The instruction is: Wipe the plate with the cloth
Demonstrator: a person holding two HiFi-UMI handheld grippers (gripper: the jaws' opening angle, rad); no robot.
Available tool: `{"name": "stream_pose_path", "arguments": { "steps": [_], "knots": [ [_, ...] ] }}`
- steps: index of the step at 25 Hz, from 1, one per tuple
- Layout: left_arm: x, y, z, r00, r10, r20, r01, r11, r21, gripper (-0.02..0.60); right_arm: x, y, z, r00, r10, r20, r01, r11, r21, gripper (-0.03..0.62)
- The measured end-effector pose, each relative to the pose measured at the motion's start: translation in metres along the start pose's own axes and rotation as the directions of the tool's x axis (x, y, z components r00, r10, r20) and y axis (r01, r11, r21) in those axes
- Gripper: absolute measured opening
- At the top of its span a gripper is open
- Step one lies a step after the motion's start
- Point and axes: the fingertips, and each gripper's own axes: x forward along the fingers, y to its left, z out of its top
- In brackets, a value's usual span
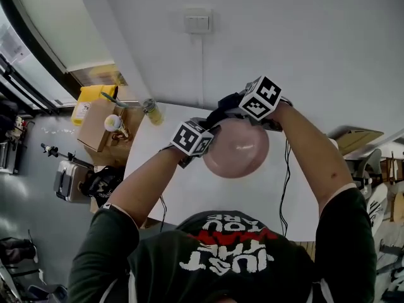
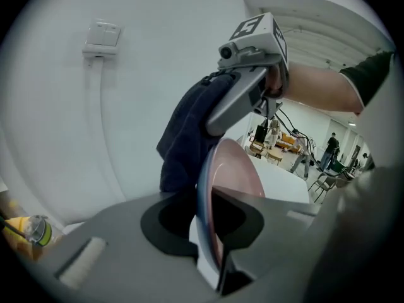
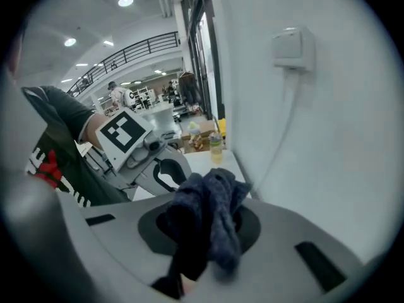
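Over the white table (image 1: 189, 197) by the pale wall, your left gripper (image 2: 211, 207) clamps the pink plate (image 2: 240, 169) by its rim, lifted on edge. Your right gripper (image 3: 202, 232) pinches the dark blue cloth (image 3: 211, 207) just beside that rim.

Up on the pale wall, a white rectangular switch plate (image 1: 197, 23), a thin white cable duct (image 1: 202, 68) dropping straight down from it. Below, the white rectangular table (image 1: 183, 197). At its far left corner stands a clear plastic bottle of yellowish liquid (image 1: 152, 111). Just off that edge, an open brown cardboard box (image 1: 98, 131), a yellow container (image 1: 88, 100) behind it. On the grey floor nearby, a black bag (image 1: 101, 183) beside a grey hard case (image 1: 68, 180).
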Motion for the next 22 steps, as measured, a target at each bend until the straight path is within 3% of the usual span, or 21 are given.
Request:
{"name": "stream_pose_path", "arguments": {
  "steps": [3,7,12,17,22],
  "knots": [
    [-0.006,0.004,-0.002,1.0,0.0,0.018,0.001,1.0,-0.015,0.048,0.012,0.007,-0.001,0.998,0.051,-0.041,-0.051,0.998,0.021,0.038],
    [-0.009,0.007,-0.003,0.999,-0.008,0.044,0.009,0.999,-0.033,0.048,0.007,-0.002,-0.012,0.997,0.049,-0.063,-0.044,0.996,0.076,0.038],
    [-0.016,0.009,-0.001,0.995,-0.04,0.095,0.052,0.99,-0.13,0.048,-0.013,-0.017,-0.03,0.998,0.043,-0.035,-0.037,0.985,0.168,0.038],
    [-0.023,0.02,-0.002,0.988,-0.044,0.146,0.079,0.965,-0.248,0.049,-0.035,-0.027,-0.05,0.999,0.044,0.028,-0.05,0.967,0.25,0.038],
    [-0.032,0.031,-0.003,0.975,-0.043,0.217,0.125,0.916,-0.381,0.051,-0.057,-0.031,-0.07,0.994,0.027,0.109,-0.058,0.955,0.29,0.038]
  ]
}}
